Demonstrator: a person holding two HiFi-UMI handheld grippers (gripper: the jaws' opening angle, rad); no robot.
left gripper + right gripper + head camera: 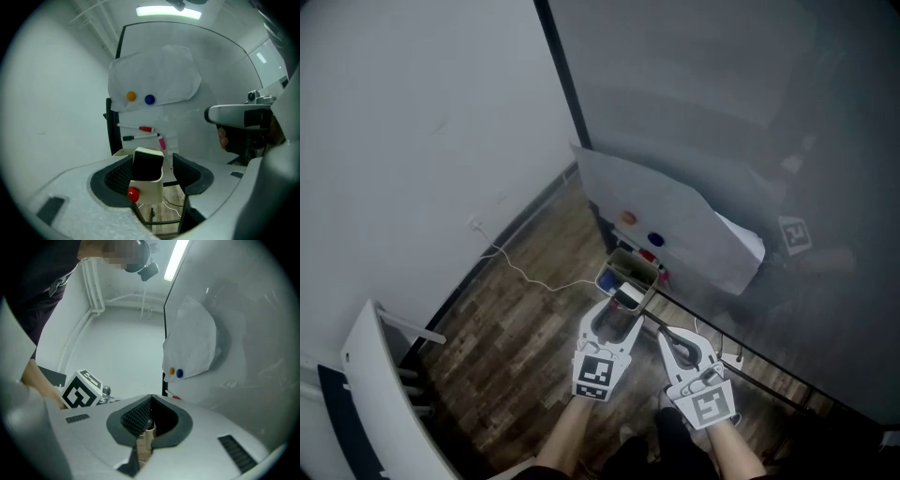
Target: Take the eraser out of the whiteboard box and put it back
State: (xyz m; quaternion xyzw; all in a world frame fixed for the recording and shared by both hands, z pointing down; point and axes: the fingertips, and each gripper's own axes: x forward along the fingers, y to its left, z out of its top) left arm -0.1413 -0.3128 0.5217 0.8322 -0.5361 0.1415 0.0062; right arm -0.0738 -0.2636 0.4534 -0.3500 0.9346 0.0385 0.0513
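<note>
The eraser (148,165), black with a white rim, stands upright in the cream whiteboard box (149,186), which has a red magnet (133,193) on its front. My left gripper (152,168) is open around it; both pads stand a little off the eraser's sides. In the head view the left gripper (619,314) reaches the box (636,267) at the whiteboard's lower edge, where the eraser (627,298) shows as a dark block. My right gripper (667,336) hangs just to the right, shut and empty, its pads (140,416) meeting at the tips.
The whiteboard (722,103) leans ahead with a paper sheet (675,220) held by an orange magnet (131,96) and a blue magnet (149,99). Markers (140,128) lie against the board above the box. A white cable (525,267) runs over the wooden floor; a white rack (384,375) stands at left.
</note>
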